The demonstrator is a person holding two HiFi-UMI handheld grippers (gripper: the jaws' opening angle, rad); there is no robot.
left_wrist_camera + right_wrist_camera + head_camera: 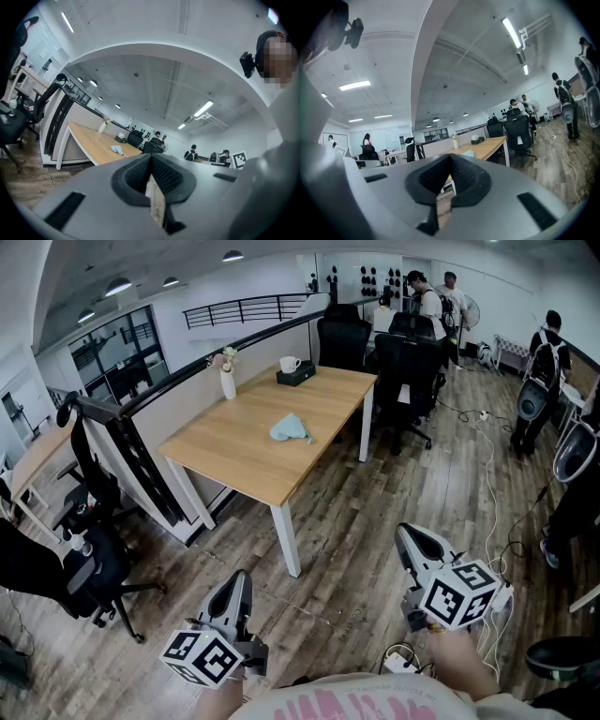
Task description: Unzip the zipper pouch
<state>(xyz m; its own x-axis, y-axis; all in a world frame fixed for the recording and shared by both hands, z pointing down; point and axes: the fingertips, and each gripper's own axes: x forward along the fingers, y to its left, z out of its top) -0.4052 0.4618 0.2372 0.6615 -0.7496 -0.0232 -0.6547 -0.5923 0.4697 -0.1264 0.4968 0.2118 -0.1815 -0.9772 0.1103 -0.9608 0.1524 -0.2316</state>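
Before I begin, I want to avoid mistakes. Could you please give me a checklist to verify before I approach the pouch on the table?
1. Zipper pouch found: ok, it lies on the table with nothing on top of it.
2. Left gripper empty: ok, fingers together, nothing between them.
3. Right gripper empty: ok, fingers together, nothing between them.
4. Grippers near the pouch: not ok, both are over the floor, away from the table.
5. Zipper pull position: cannot tell, too small.
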